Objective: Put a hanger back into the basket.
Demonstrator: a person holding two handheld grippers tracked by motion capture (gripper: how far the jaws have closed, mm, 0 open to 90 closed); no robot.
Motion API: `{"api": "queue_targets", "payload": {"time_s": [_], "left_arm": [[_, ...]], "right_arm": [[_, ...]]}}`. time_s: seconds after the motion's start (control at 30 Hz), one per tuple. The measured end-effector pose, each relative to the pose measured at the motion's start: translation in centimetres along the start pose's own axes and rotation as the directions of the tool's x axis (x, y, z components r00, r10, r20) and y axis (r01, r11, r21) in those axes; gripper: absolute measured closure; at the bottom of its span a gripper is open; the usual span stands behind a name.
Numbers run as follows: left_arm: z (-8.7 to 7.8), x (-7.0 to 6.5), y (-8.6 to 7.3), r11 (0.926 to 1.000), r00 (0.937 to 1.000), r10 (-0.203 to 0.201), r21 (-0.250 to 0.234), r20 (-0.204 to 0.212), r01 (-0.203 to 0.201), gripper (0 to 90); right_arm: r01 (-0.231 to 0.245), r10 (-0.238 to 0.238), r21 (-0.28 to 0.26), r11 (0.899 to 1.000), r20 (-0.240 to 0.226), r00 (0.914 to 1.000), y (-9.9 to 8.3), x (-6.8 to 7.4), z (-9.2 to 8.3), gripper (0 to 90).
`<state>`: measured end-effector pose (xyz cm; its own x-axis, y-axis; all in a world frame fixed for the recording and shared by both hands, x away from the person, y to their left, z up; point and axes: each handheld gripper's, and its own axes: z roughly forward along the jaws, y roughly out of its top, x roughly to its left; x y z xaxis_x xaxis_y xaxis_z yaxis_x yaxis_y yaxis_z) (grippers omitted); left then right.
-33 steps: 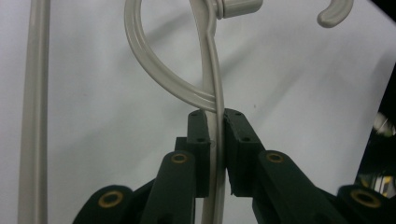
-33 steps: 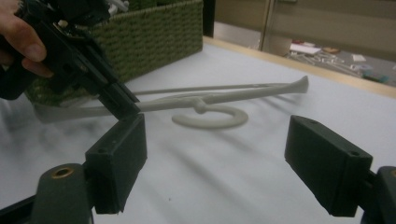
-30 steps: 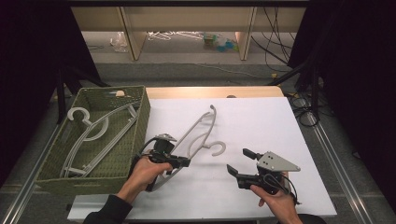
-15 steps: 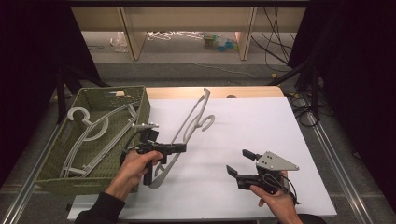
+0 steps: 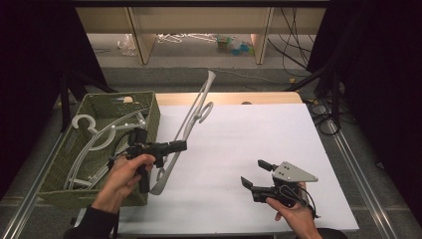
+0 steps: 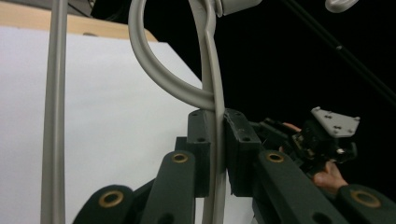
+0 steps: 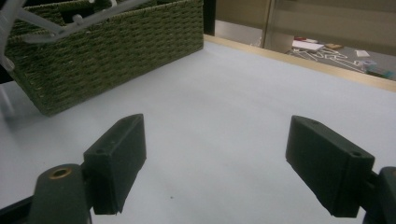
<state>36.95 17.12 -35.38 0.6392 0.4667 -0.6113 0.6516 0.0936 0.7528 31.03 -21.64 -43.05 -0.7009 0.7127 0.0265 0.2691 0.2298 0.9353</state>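
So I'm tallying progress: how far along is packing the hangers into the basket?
Done: some grey hangers already lie in the green basket. In hand: the left gripper is shut on another hanger, raised off the table beside the basket. Left: placing that one inside. The right gripper rests open on the table.

Woven basket on the white bench

The green basket sits at the bench's left edge with pale hangers lying inside; beyond the bench, loose clutter lies on the floor.
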Motion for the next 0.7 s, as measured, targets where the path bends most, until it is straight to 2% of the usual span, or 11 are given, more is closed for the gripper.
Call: {"api": "queue_targets", "payload": {"time_s": [0.13,0.17,0.2,0.33,0.43,0.47,0.53,0.57,0.6,0.67,0.7], "left_arm": [[-1.3,-0.2,0.5,0.9996,0.9999,0.009,-0.025,-0.004,-0.009,81.1],[-1.7,-0.2,0.6,0.9996,0.9999,0.008,-0.029,-0.007,-0.008,81.0],[-2.0,-0.1,0.7,0.9993,0.9999,0.009,-0.037,0.003,-0.009,81.0],[-3.6,0.2,1.2,0.9986,1.0000,0.002,-0.052,0.000,-0.002,81.0],[-5.2,0.3,1.7,0.9981,0.9996,0.002,-0.061,-0.029,-0.004,81.0],[-5.8,0.4,1.8,0.9982,0.9992,0.005,-0.060,-0.041,-0.008,81.0],[-6.9,0.6,2.2,0.9981,0.9986,0.001,-0.062,-0.053,-0.004,81.0],[-7.4,0.6,2.3,0.9983,0.9975,0.008,-0.056,-0.070,-0.012,81.0],[-8.0,0.7,2.5,0.9984,0.9963,0.012,-0.054,-0.085,-0.017,81.1],[-8.9,0.8,2.9,0.9987,0.9938,0.014,-0.047,-0.110,-0.019,81.0],[-9.3,0.9,3.1,0.9988,0.9924,0.018,-0.042,-0.122,-0.023,81.0]], "right_arm": [[-0.014,0.014,0.009,1.000,-0.006,0.9999,0.0,0.1,0.1,21.2],[0.001,-0.001,-0.010,1.000,-0.002,1.0000,-0.1,0.0,0.2,21.2],[-0.021,0.021,0.009,1.000,-0.011,0.9997,0.0,0.1,0.1,21.2],[0.001,-0.001,-0.008,1.000,0.000,1.0000,0.0,-0.1,0.2,21.2],[-0.019,0.019,0.009,1.000,-0.001,0.9998,-0.1,0.1,0.1,21.2],[0.002,-0.002,0.002,1.000,0.004,1.0000,0.0,-0.1,0.1,21.2],[0.003,-0.003,-0.016,1.000,0.000,1.0000,-0.1,0.0,0.4,21.2],[-0.021,0.021,0.009,1.000,-0.011,0.9997,-0.1,0.1,0.3,21.1],[-0.013,0.013,0.041,0.999,-0.003,0.9999,0.0,0.1,0.0,21.0],[-0.014,0.014,0.041,0.999,-0.002,0.9999,0.0,0.1,0.0,20.9],[-0.015,0.015,0.020,1.000,0.000,0.9999,-0.1,0.1,0.2,20.9]]}}
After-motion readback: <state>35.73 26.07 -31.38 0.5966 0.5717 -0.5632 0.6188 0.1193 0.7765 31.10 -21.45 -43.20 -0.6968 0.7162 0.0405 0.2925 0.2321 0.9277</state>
